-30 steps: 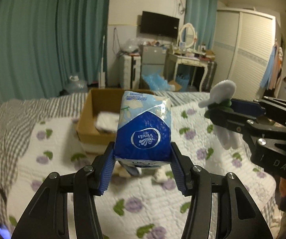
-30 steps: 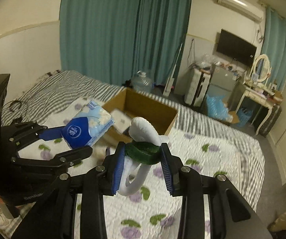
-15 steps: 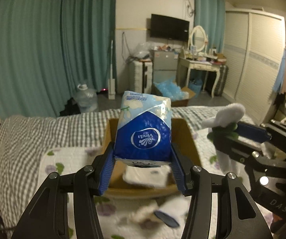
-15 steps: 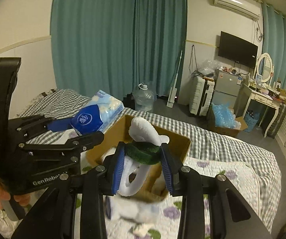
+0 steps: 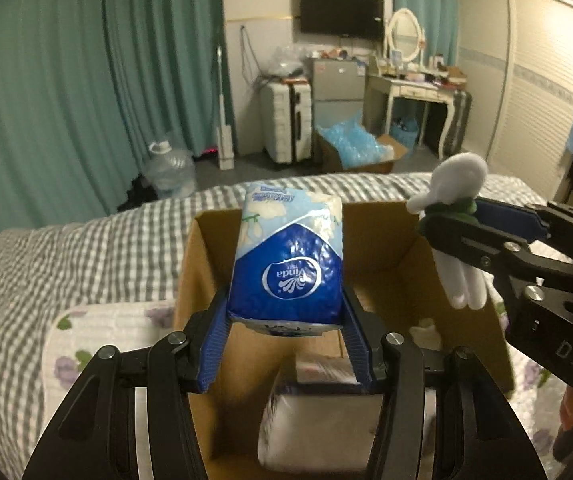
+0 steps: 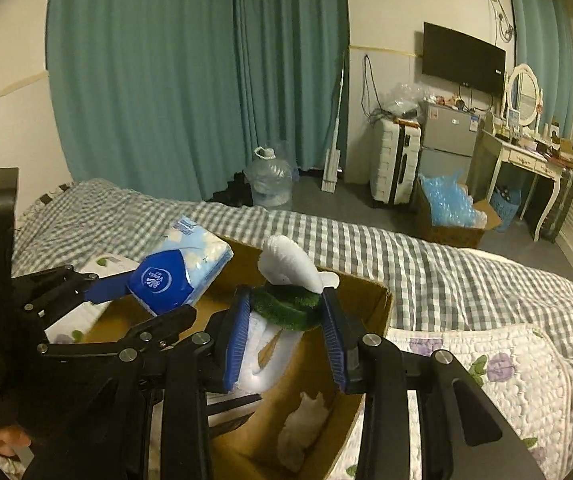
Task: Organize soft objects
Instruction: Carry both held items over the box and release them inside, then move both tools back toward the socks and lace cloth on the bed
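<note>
box: open on the bed, I see soft things already inside.
tissue pack: above box, left gripper pinching its bottom end. Light, squashy, slick wrap; I'd grip mid-body.
plush toy: above box, right gripper clamped on green band. Limp, light.

Each fisheye sits just behind its own claw and looks forward and downward along the two fingers. The left wrist view faces the open cardboard box on the bed from close above, with the right claw entering at its right edge. The right wrist view looks over the same box, the left claw at its left. Both share the box, bed, teal curtains and wall television.
</note>
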`<state>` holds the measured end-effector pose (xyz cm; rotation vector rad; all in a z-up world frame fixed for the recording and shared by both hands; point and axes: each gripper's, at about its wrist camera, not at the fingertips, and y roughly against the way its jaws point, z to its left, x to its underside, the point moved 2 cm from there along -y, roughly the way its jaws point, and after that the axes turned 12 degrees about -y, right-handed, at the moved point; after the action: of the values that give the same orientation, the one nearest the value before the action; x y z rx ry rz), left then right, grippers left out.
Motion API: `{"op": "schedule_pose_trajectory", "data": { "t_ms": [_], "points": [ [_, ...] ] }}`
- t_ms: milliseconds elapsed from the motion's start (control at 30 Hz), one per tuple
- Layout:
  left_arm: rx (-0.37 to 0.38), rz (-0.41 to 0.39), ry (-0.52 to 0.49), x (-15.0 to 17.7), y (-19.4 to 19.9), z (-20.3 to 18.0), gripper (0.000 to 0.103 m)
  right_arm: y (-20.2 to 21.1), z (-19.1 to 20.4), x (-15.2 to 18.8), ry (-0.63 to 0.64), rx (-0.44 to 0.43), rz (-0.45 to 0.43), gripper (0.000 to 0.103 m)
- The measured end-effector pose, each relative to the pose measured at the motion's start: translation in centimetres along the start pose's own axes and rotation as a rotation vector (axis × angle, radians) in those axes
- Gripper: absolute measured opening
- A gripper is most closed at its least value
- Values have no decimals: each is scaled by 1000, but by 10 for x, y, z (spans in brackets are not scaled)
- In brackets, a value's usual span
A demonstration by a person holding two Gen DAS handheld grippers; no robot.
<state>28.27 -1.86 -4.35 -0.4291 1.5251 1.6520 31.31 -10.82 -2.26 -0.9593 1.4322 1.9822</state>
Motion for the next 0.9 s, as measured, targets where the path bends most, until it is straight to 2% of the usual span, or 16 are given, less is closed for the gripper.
{"op": "schedule_pose_trajectory", "data": {
  "t_ms": [100,167,200,233,400,467,533,567,633,733,900],
  "points": [
    [12,-29,-17,-1,2,-6,54,-9,-7,2,-4,-10,0,36],
    [20,-44,-5,-3,4,-6,63,-11,-10,3,-8,-5,-1,44],
    [29,-60,7,-4,7,-4,74,-10,-12,2,-17,4,-9,58],
    [35,-75,15,-5,11,-4,79,-6,-14,2,-31,11,-17,68],
    [-2,-110,29,-10,39,5,79,24,-18,-5,-54,48,-53,69],
    [-20,-127,35,-13,62,8,79,47,-16,-11,-51,60,-74,73],
    [-51,-151,52,-16,85,13,79,74,-11,-16,-43,70,-100,86],
    [-64,-162,59,-16,97,15,80,90,-9,-19,-39,78,-120,89],
    [-97,-181,72,-20,127,19,94,123,0,-25,-30,89,-164,96],
    [-142,-242,74,-22,171,22,100,174,14,-32,-3,101,-213,103],
    [-182,-295,45,-23,237,19,103,244,42,-32,74,118,-264,103]
  ]
}}
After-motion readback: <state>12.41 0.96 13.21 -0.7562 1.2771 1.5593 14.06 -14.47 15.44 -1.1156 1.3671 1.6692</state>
